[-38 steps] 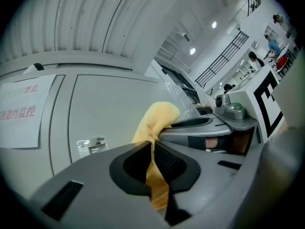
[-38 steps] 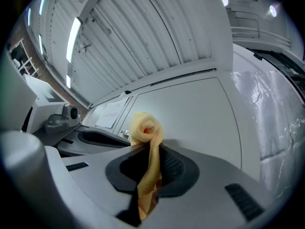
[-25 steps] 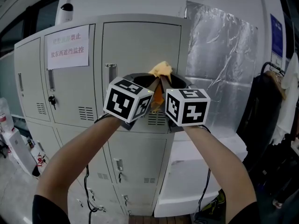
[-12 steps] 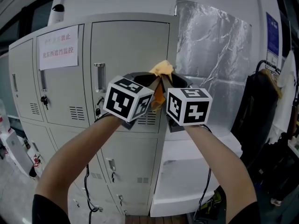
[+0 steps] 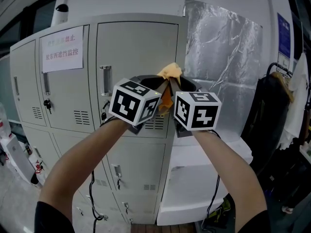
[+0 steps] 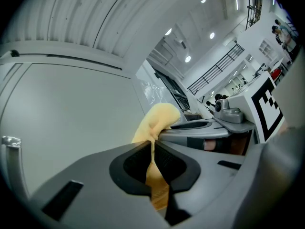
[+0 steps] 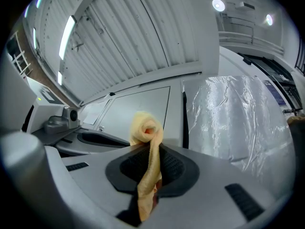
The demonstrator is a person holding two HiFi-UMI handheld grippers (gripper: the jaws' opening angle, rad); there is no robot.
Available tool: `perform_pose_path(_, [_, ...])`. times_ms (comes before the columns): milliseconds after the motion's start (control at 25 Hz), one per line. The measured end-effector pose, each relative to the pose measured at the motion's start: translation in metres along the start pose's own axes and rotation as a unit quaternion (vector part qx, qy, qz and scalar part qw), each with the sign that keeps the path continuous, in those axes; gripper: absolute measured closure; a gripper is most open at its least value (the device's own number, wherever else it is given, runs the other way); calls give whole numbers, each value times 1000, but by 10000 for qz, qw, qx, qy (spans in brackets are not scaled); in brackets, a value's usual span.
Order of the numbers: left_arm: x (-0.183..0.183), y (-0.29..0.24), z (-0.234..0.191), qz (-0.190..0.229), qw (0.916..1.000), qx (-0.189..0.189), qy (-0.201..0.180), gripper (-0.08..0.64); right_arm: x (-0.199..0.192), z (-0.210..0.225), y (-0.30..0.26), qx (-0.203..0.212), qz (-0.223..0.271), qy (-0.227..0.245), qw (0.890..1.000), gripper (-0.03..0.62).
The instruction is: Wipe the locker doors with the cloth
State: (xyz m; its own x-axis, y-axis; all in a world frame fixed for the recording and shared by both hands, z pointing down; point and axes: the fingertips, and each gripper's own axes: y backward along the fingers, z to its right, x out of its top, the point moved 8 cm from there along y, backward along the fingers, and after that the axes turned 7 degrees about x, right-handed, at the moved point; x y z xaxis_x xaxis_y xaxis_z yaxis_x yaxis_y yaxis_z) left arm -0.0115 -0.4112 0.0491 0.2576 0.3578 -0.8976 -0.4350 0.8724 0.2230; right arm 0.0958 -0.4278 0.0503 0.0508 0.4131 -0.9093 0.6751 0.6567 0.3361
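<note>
Left gripper (image 6: 152, 149) and right gripper (image 7: 150, 151) pinch cloth (image 5: 169, 72) near red-lettered notice (image 5: 62, 55)

Soft yellow cloth (image 5: 169, 73); matt grey metal locker doors (image 5: 136, 47); crinkled glossy foil sheet (image 5: 221, 57).

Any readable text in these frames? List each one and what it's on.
"禁止" ends line one and "放东西遮挡监控" is line two, in red print on the paper notice taped to a locker door; the start of line one is too faint to read.
Blue poster on the wall: too small to read.
Marker cubes: square patterns only, no letters.
</note>
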Motion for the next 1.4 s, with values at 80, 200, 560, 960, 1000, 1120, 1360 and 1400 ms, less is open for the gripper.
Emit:
perform_pose_path(80, [0,1,0,3,10000,-22,30,523,1,-1,0,-53,-18,-17,10000,529])
perform_pose_path(200, [2,7,-2,89,9999,-17,141,523,5,-8,2,-59,48,4,10000,529])
perform_pose_path(560, [4,53,-18,222,9995,176,170,523,14,-50,2,361,314,-165,9987,529])
perform_pose_path(960, [-40,103,-51,-318,9969,595,406,523,-19,-110,-26,887,-37,-191,9959,529])
perform_pose_path(1000, [-45,107,-54,-376,9962,637,449,523,-23,-115,-30,914,-86,-183,9956,529])
perform_pose_path(1120, [-60,118,-62,-516,9945,718,570,523,-32,-129,-40,958,-209,-158,9951,529])
perform_pose_path(1360, [-93,135,-66,-759,9918,815,621,523,-55,-150,-56,1020,-465,-68,9937,529])
perform_pose_path(1400, [-97,137,-67,-781,9913,843,636,523,-58,-153,-57,1017,-495,-39,9936,529])
